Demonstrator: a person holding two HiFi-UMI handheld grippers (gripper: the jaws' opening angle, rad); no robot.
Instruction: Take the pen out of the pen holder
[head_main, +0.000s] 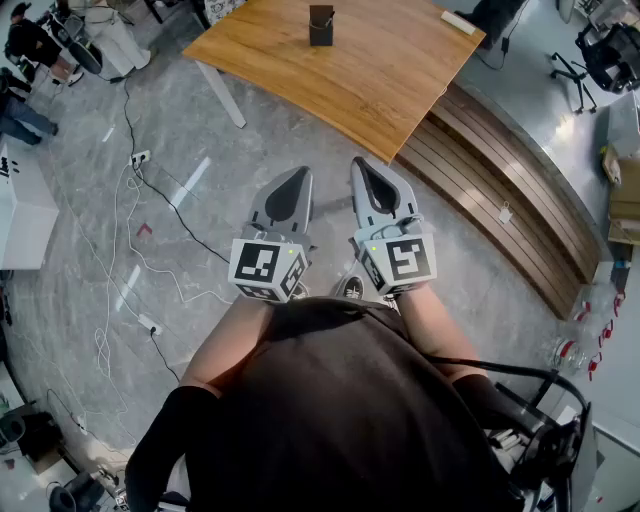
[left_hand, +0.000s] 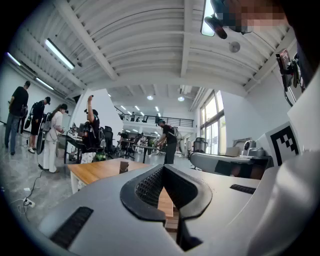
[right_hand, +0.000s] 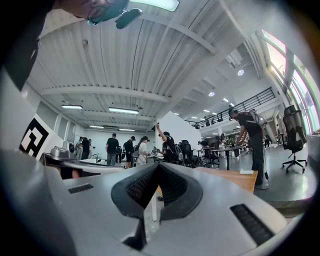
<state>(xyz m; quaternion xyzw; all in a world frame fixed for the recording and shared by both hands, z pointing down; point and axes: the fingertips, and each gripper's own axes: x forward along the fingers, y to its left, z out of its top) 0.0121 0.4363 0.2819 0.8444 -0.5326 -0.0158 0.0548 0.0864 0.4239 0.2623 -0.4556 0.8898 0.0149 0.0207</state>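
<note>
A small black pen holder (head_main: 321, 25) stands upright near the far edge of a wooden table (head_main: 390, 80), well ahead of me. I cannot make out a pen in it. My left gripper (head_main: 298, 175) and right gripper (head_main: 360, 165) are held side by side close to the body, above the grey floor and short of the table. Both are shut with nothing between the jaws. In the left gripper view the left gripper (left_hand: 162, 168) points toward the table, where the pen holder (left_hand: 123, 167) shows as a small dark shape. The right gripper (right_hand: 157, 165) also faces the table (right_hand: 230, 178).
A white flat object (head_main: 458, 22) lies at the table's far right corner. A curved wooden bench (head_main: 520, 200) runs along the table's right side. Cables and a power strip (head_main: 140, 157) lie on the floor at left. People stand at desks in the background.
</note>
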